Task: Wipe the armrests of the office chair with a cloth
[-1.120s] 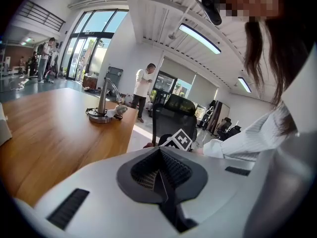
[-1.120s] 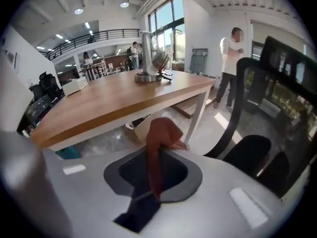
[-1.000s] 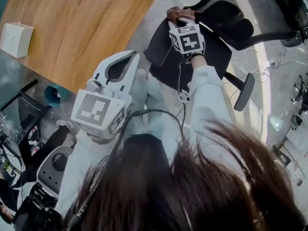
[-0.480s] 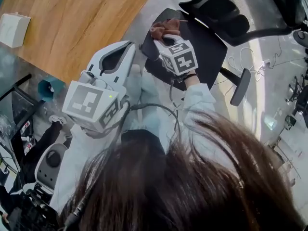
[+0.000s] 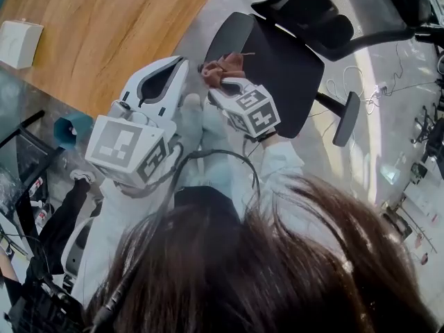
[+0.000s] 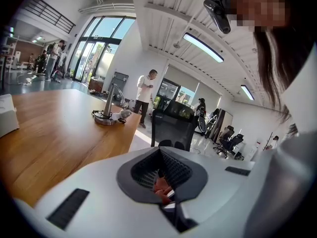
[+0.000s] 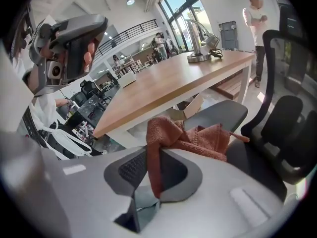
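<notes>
- My right gripper point(image 7: 157, 155) has its fingers clenched on the rust-red cloth point(image 7: 198, 135). One fold runs down between them and the rest is bunched over the tips.
- The cloth hangs over the desk-side front corner of the office chair's seat point(image 5: 291, 75), touching no armrest.
- Just beyond the cloth, on the desk side of the seat, lies a grey oblong pad point(image 7: 218, 114) that I take for the near armrest. Its long axis runs away from my fingers, roughly front to back along the seat.
- The far armrest point(image 5: 345, 120) sits on the opposite side of the seat, well apart from the cloth, its length also following the seat's side edge.
- My right gripper is the nearer one to both armrests, and a short push forward should reach the near pad.
- My left gripper point(image 6: 159, 152) hovers on the desk side of the seat with its fingers drawn together. A reddish scrap shows in the hollow behind them, but I cannot tell what it is.
- I can read no brand, label or writing. The cubes carry only square markers, and the white box point(image 5: 17, 40) on the desk, far from the seat, shows no legible print.
</notes>
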The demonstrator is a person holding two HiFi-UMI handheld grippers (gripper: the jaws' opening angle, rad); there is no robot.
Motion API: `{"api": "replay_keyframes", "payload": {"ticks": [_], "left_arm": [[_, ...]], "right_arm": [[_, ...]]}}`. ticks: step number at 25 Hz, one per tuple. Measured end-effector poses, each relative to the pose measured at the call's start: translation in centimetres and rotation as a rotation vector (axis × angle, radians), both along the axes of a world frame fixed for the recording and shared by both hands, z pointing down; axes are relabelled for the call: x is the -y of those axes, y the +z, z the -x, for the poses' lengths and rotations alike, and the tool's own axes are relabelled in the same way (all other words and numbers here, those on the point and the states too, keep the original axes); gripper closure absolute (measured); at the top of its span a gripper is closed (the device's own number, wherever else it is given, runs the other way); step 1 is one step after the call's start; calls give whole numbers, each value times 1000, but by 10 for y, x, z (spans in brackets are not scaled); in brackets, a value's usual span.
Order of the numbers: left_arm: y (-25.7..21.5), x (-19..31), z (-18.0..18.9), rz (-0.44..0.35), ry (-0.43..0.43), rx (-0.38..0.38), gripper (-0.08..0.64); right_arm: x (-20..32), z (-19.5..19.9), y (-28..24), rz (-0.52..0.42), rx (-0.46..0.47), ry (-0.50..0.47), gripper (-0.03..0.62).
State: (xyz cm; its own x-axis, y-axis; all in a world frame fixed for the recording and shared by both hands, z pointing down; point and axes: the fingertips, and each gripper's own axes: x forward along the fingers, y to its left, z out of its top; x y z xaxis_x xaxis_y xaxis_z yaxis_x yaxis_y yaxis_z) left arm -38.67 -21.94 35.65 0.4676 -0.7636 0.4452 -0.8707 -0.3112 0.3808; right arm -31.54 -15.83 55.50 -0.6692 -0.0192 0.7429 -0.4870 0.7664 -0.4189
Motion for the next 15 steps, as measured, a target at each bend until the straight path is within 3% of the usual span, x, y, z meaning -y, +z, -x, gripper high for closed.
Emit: {"api": "replay_keyframes", "payload": {"ticks": [5, 15], "left_arm": [[2, -11, 2, 0, -3, -1, 557], [7, -8, 10, 23, -54, 23, 558]], "right_arm": [[25, -5, 2, -33, -19, 46, 535], [189, -38, 25, -116, -104, 238, 535]]}}
